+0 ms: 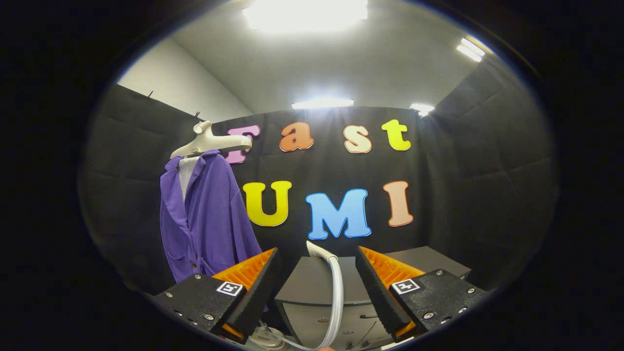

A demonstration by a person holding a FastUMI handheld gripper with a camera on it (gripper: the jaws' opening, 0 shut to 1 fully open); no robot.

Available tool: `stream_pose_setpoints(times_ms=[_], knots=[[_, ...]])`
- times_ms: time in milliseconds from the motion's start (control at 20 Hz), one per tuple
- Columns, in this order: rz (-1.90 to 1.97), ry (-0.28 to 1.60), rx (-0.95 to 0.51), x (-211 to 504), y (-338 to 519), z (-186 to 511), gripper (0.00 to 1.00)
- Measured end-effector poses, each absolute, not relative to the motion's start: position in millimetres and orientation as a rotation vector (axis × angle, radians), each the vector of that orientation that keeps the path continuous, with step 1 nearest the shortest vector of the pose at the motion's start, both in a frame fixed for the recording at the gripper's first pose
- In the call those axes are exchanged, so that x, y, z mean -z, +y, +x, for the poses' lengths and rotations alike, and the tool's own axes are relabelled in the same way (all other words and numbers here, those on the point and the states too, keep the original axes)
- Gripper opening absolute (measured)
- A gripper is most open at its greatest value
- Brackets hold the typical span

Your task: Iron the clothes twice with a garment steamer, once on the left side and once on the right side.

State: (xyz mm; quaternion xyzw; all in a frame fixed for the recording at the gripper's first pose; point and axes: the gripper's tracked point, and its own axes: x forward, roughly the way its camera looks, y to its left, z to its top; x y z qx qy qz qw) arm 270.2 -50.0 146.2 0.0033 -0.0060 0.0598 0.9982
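Observation:
A purple jacket (207, 219) hangs on a pale hanger (212, 141) against the booth's black wall, beyond my left finger and to its left. My gripper (317, 258) stands open with a wide gap between its fingers. In that gap, just ahead and lower down, the white handle end of the garment steamer (319, 251) rises with its pale hose (336, 297) curving down from it. Neither finger touches the handle or the hose. The steamer's lower part is hidden under the fingers.
A grey cabinet or table (312, 285) stands beyond the fingers, under the steamer hose, reaching toward the right wall. Black cloth walls close the booth at the back and both sides. Bright ceiling lights are overhead.

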Motion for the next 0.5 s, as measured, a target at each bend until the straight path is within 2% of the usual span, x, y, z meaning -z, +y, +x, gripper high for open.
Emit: stream_pose_setpoints(times_ms=[500], knots=[[0.144,0.191,-0.201,-128,-69,400,0.94]])
